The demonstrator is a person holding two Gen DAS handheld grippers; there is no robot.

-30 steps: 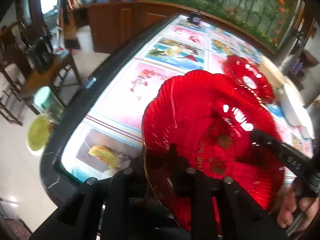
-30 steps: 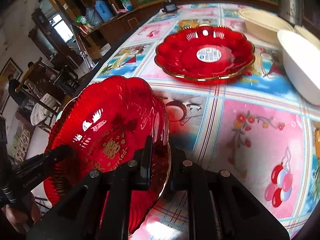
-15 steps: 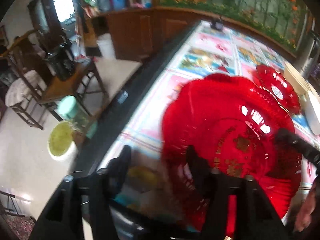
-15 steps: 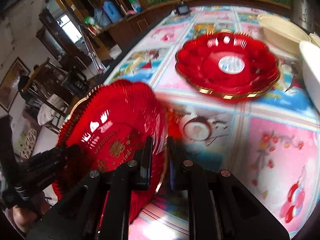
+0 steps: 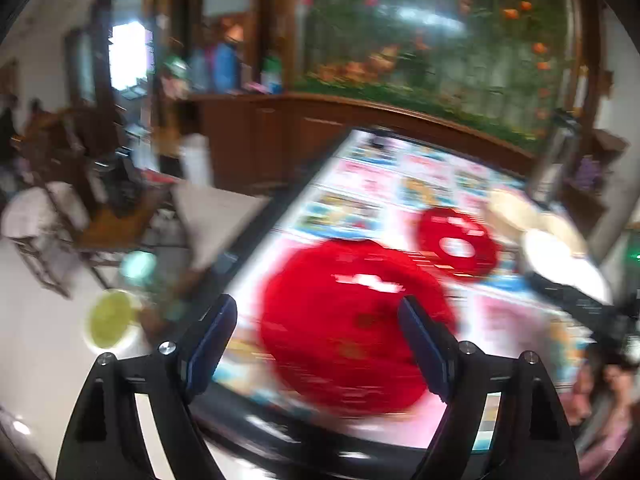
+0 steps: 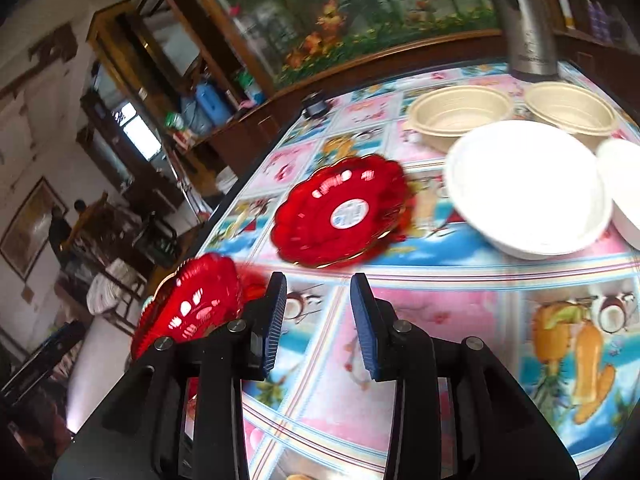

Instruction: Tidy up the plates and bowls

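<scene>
Opening apart, both the left hand-held gripper (image 5: 316,344) and the right hand-held gripper (image 6: 318,322) are releasing the red plate (image 5: 352,332), which is lying near the edge of the surface (image 6: 460,320) and is risking a slide off.

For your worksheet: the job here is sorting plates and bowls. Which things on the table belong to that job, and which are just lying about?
Belong to the job:
- near red plate
- far red plate with a round label
- two white bowls
- two beige bowls

Just lying about:
- steel jug
- small dark object at the table's far edge
- patterned tablecloth
</scene>
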